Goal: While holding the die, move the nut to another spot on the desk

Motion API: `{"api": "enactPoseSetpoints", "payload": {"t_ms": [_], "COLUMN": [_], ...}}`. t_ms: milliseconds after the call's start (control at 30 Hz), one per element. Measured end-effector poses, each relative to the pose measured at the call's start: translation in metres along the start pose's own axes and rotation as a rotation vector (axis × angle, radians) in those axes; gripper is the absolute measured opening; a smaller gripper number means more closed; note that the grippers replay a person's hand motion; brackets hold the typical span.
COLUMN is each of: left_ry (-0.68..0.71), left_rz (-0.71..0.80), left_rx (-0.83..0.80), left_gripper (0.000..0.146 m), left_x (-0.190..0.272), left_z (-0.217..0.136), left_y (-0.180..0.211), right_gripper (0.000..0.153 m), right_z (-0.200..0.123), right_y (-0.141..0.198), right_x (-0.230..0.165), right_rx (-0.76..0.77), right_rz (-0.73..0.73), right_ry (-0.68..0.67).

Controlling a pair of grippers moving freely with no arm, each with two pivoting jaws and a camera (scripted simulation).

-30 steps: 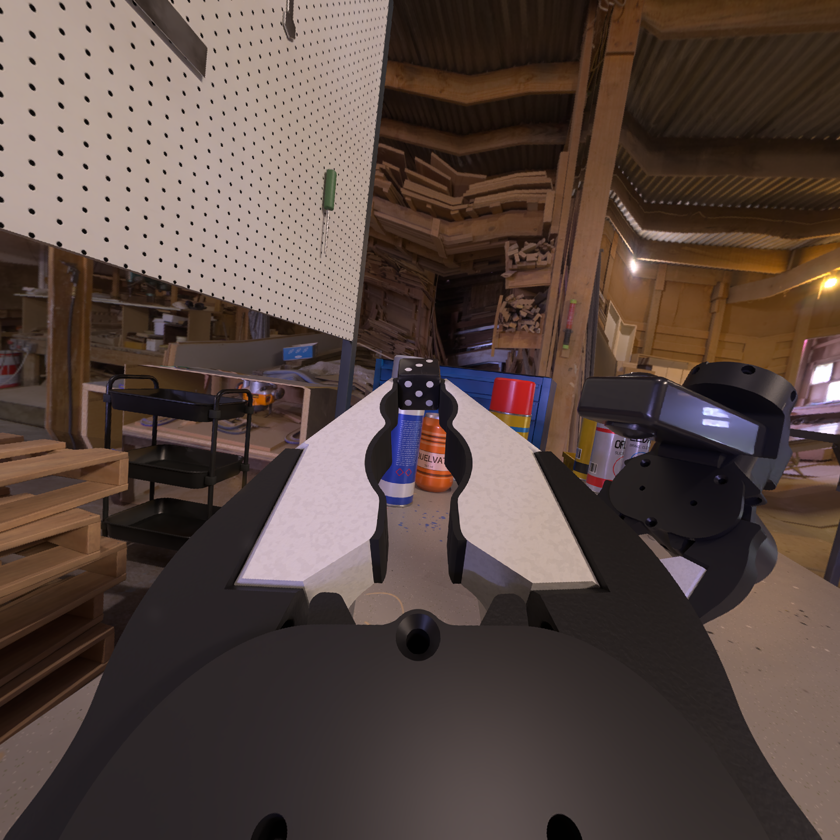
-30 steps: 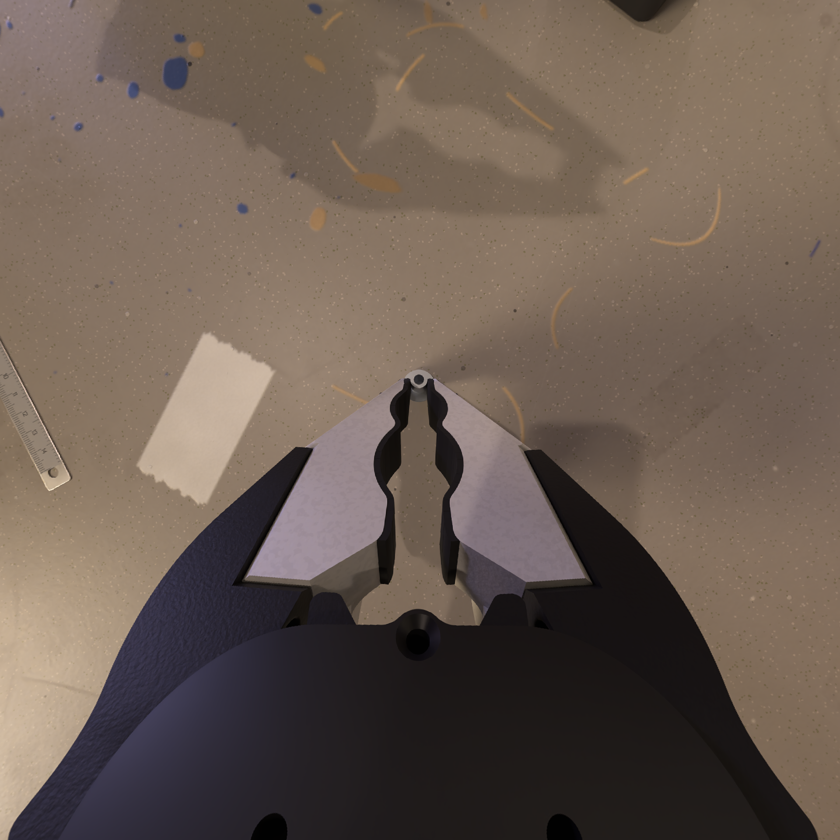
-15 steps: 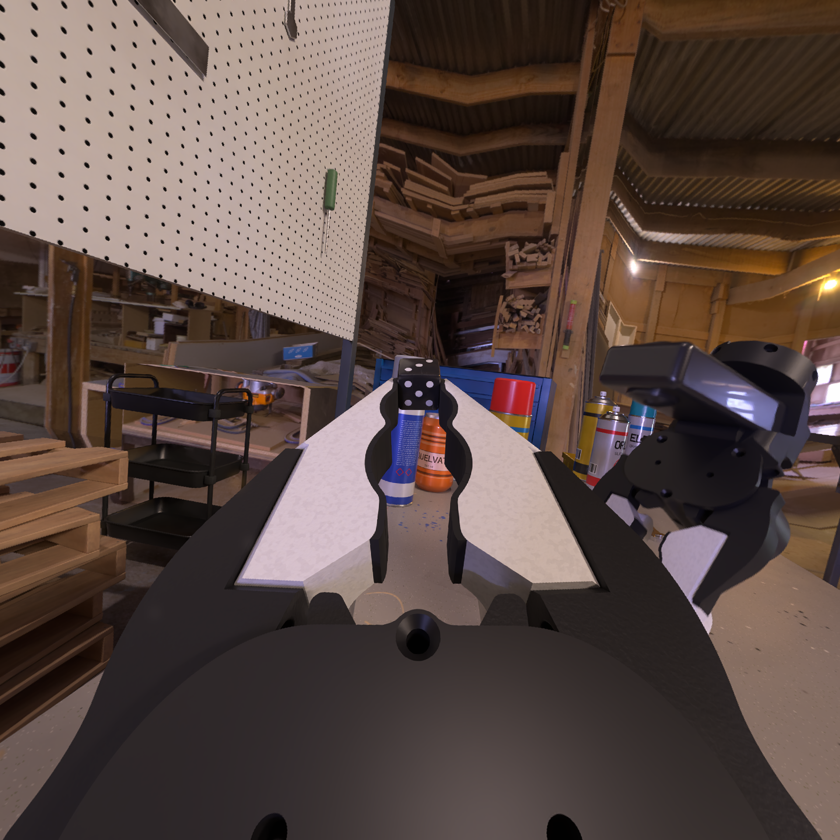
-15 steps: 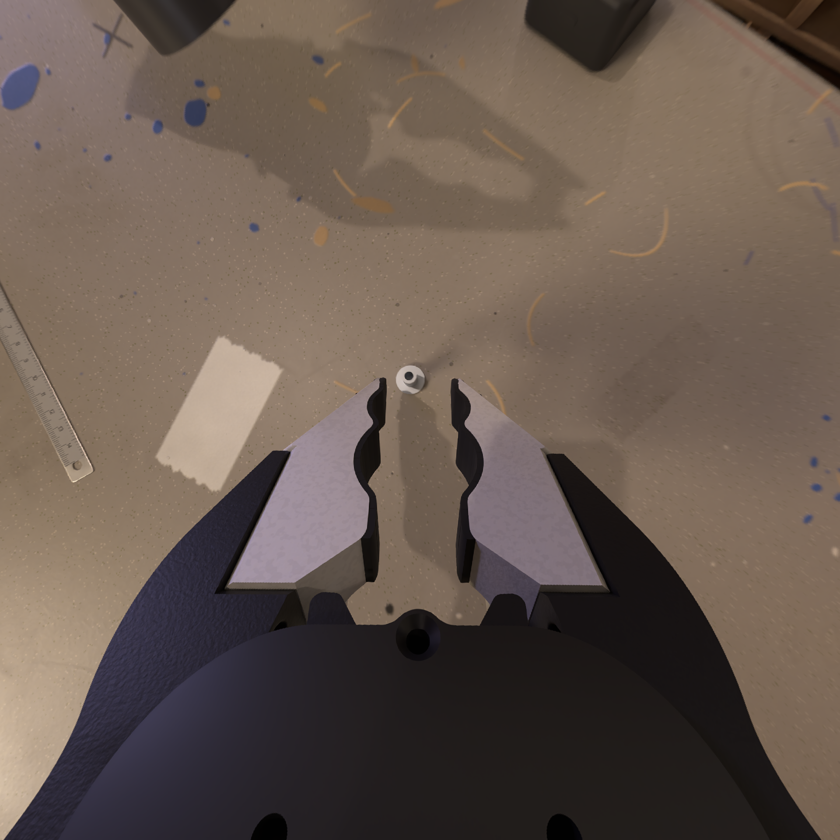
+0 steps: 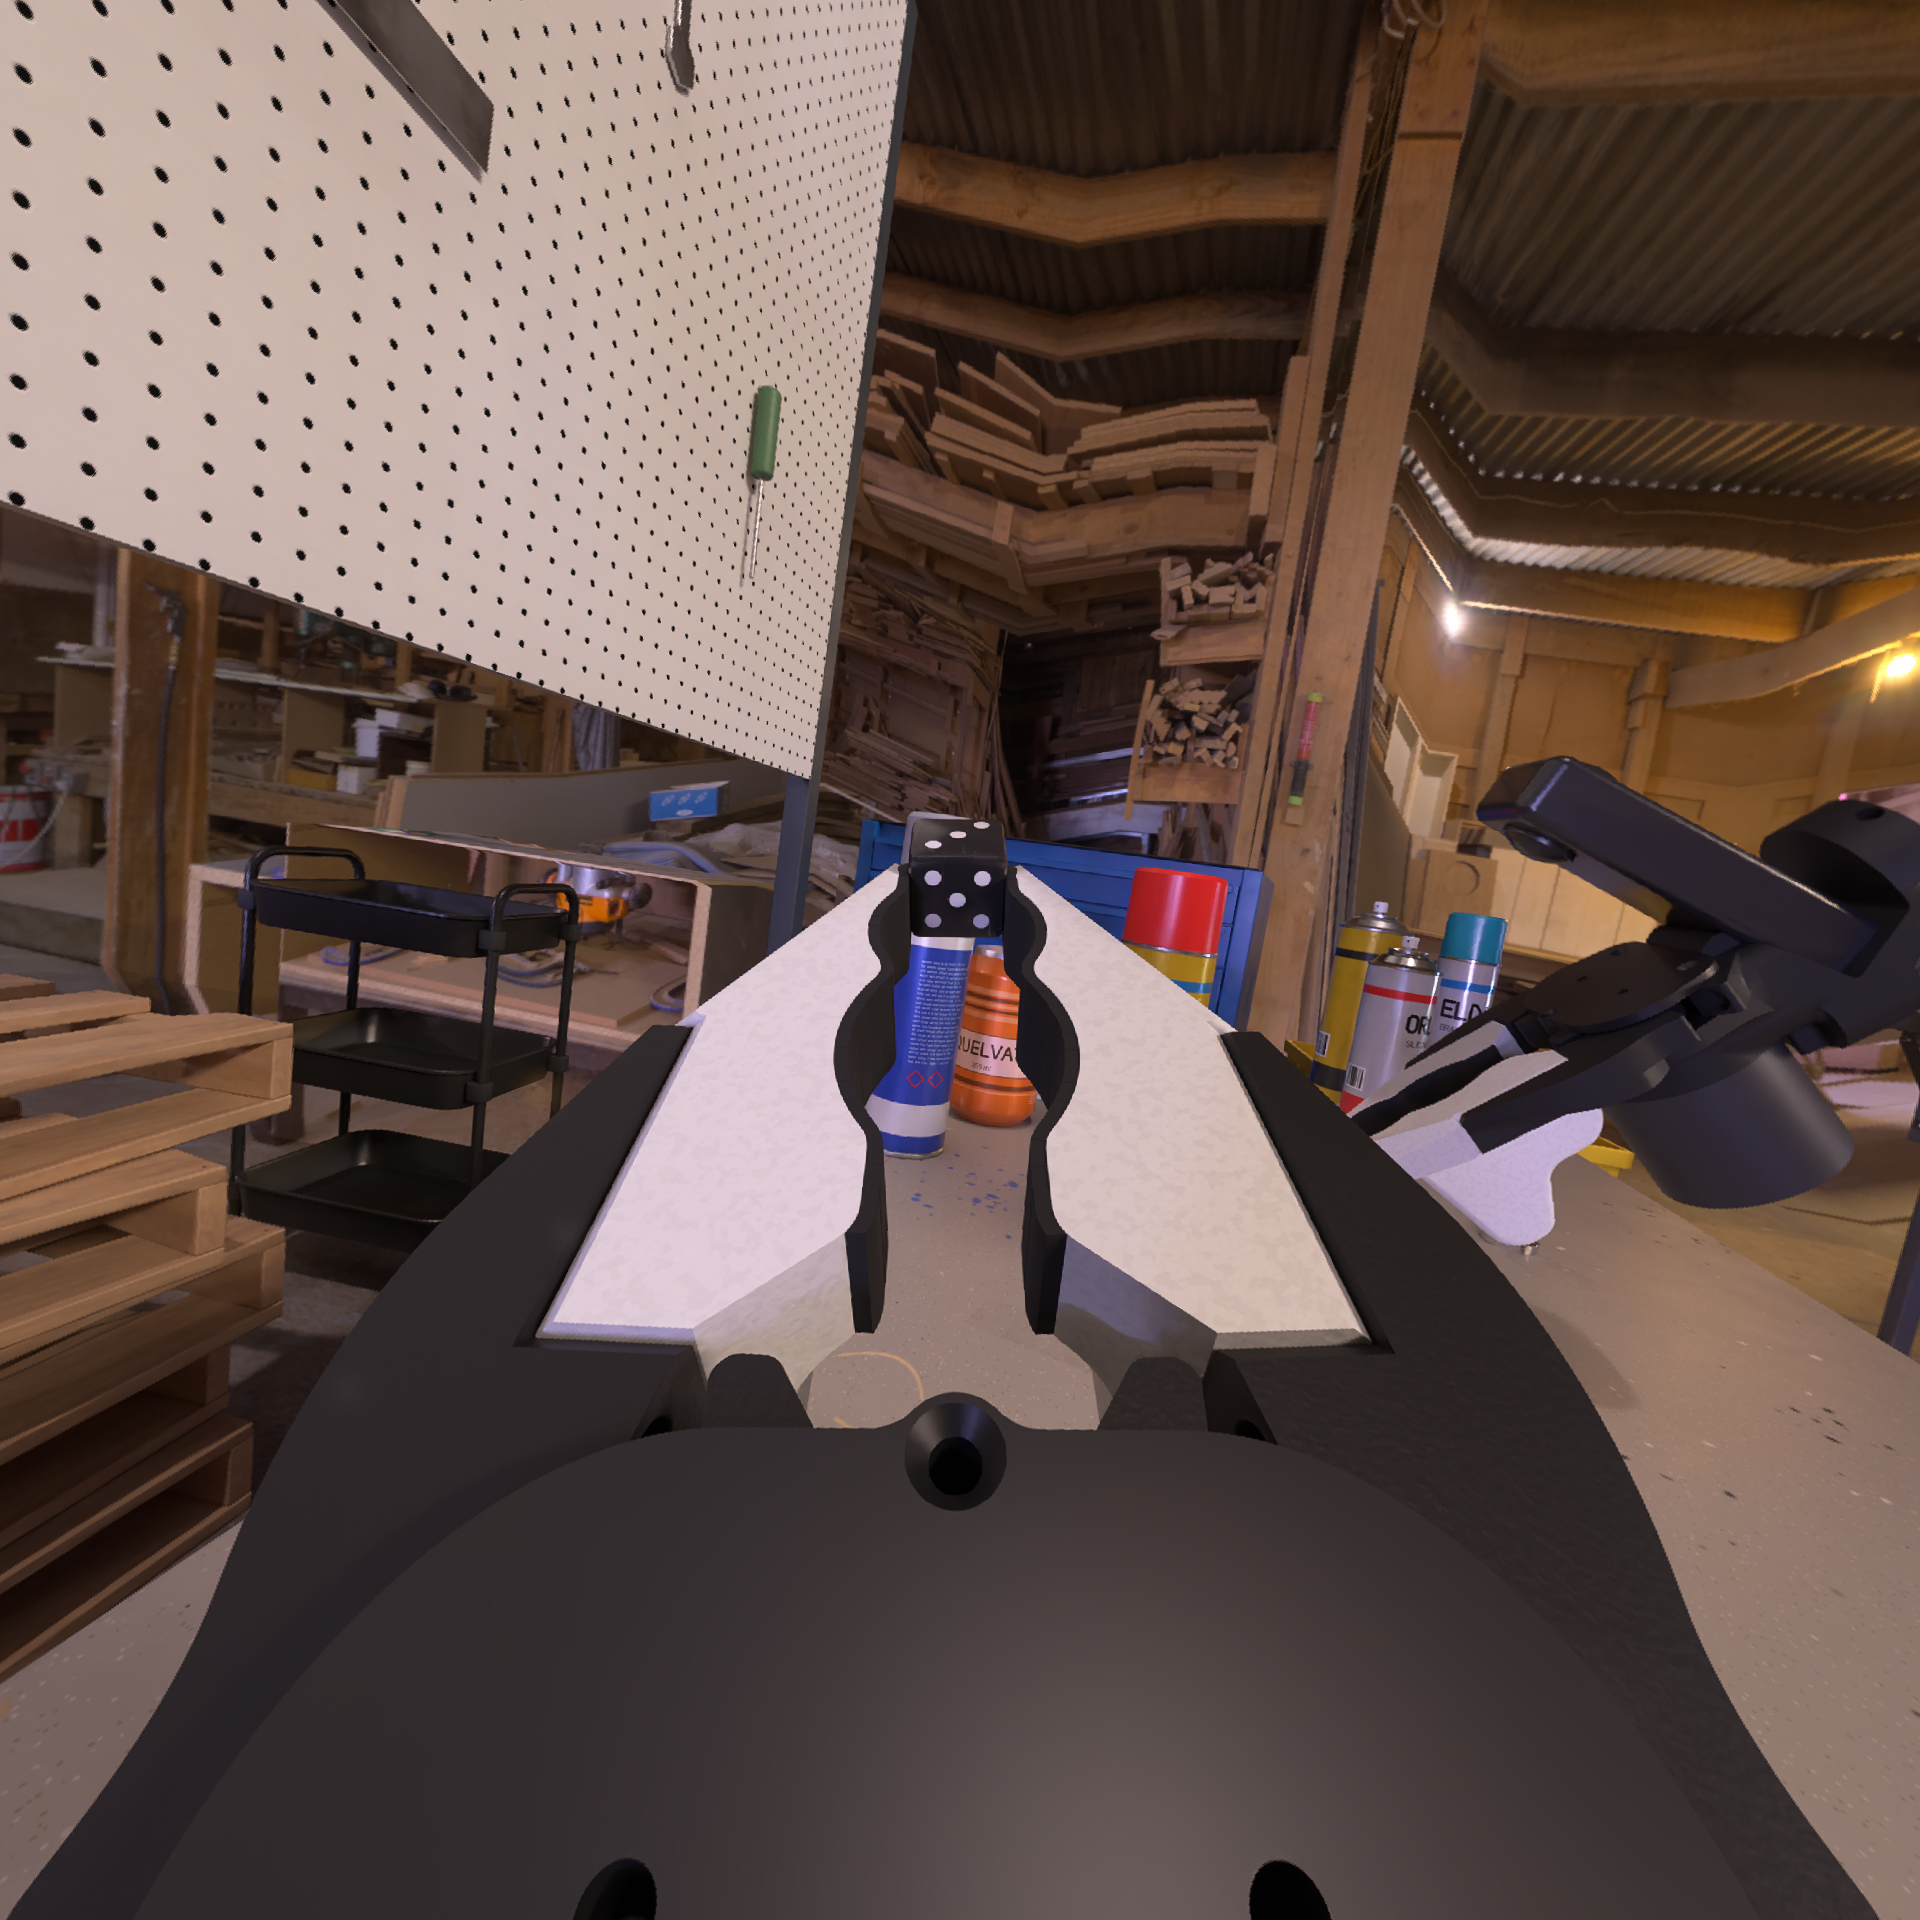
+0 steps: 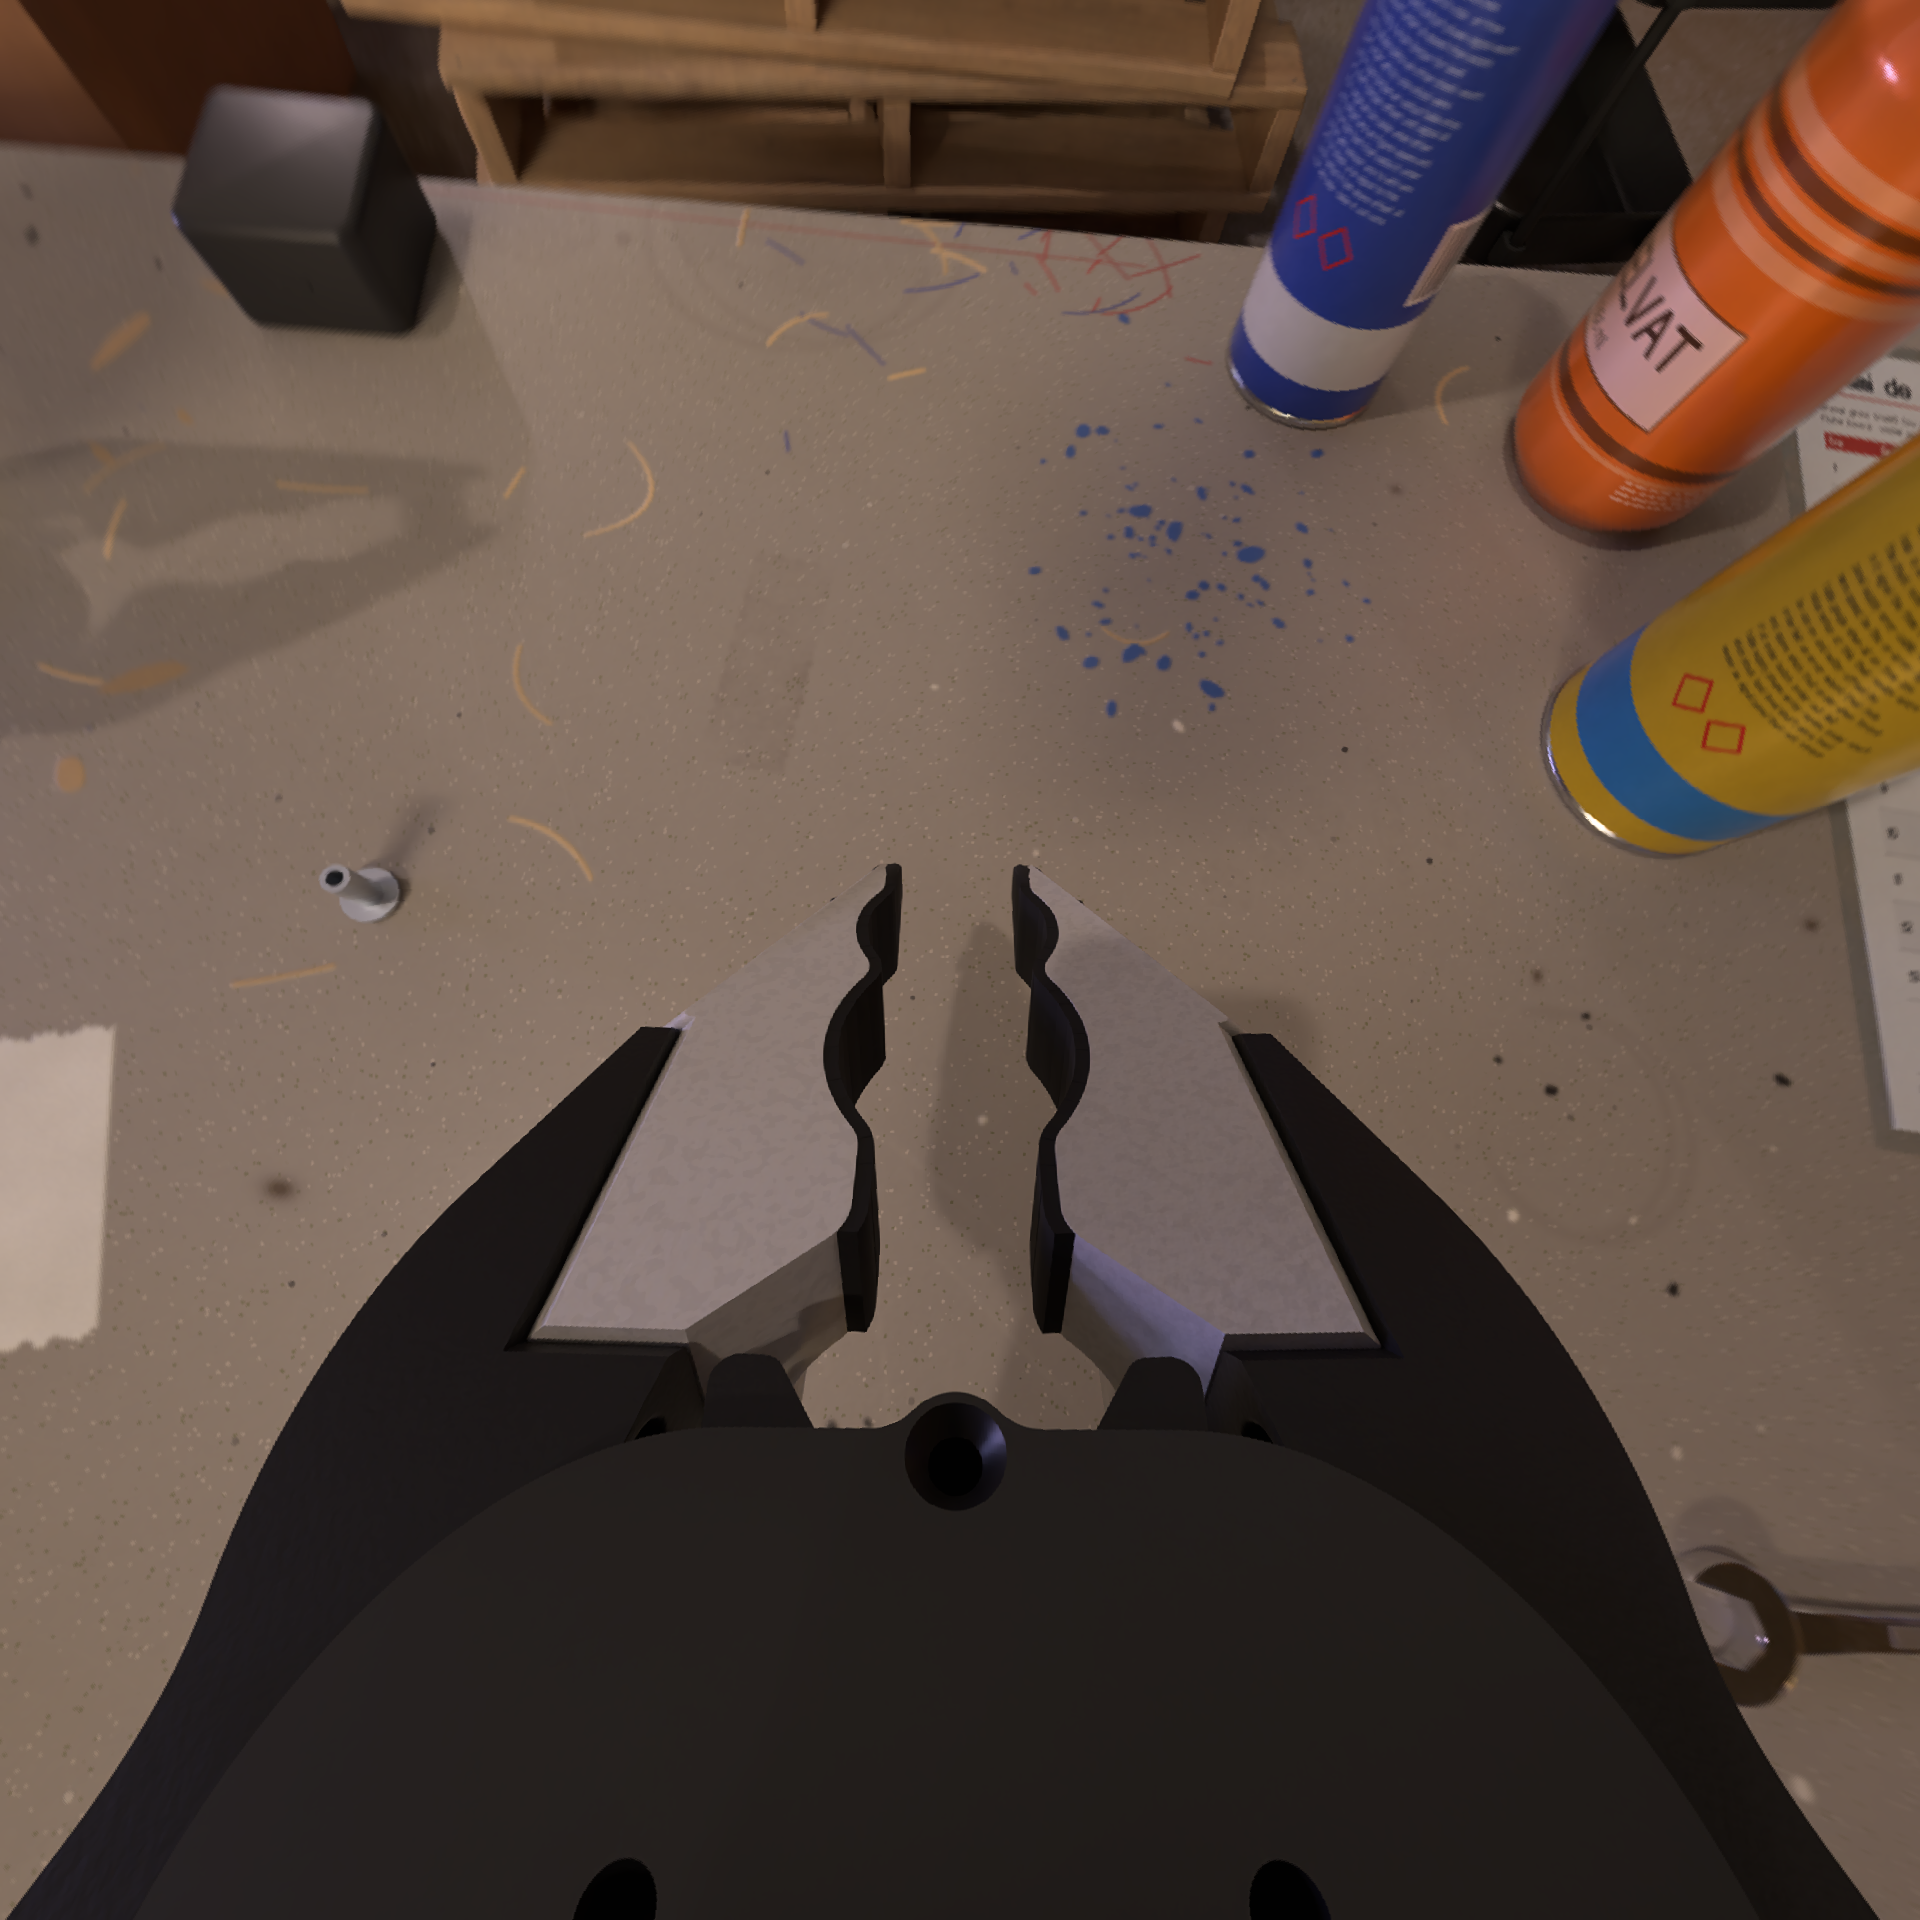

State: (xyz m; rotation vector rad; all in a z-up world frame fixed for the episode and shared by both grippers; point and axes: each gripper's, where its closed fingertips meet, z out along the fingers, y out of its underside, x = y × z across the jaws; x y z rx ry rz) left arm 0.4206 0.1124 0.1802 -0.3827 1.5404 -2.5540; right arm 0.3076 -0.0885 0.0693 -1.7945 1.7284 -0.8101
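Observation:
My left gripper (image 5: 956, 909) is shut on a black die with white pips (image 5: 956, 883), held at the fingertips above the desk. The nut (image 6: 358, 894), a small grey flanged piece, stands free on the desk (image 6: 727, 675), to the left of my right gripper (image 6: 956, 883). My right gripper is open and empty above the desk, well apart from the nut. It also shows at the right of the left wrist view (image 5: 1455, 1153), tilted down toward the desk.
A blue spray can (image 6: 1351, 239), an orange one (image 6: 1714, 312) and a yellow one (image 6: 1745, 717) stand at the right. A black block (image 6: 301, 208) sits by the far edge. A tape strip (image 6: 52, 1184) lies at the left. A pegboard (image 5: 416, 312) hangs over the desk.
My right gripper opened and let go of the nut, then drew away to the right; the nut stays standing on the desk. The left gripper still holds the die, unmoved.

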Motion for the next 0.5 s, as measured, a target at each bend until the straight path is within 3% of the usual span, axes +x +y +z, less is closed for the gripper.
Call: {"api": "enactPoseSetpoints", "payload": {"t_ms": [133, 267, 500], "left_ry": [0.000, 0.008, 0.009], "left_rz": [-0.002, 0.007, 0.012], "left_rx": [-0.002, -0.008, 0.002], "left_gripper": [0.016, 0.016, 0.016], "left_x": [0.000, 0.002, 0.004], "left_z": [0.000, 0.001, 0.001], "left_y": [0.001, 0.002, -0.001], "right_gripper": [0.020, 0.026, 0.042], "right_z": [0.006, 0.038, 0.106], "right_y": [-0.007, -0.032, -0.053], "right_x": [0.009, 0.022, 0.046], "right_rx": [0.077, 0.092, -0.115], "right_rz": [0.089, 0.216, 0.368], "right_ry": [-0.046, -0.110, -0.106]}}
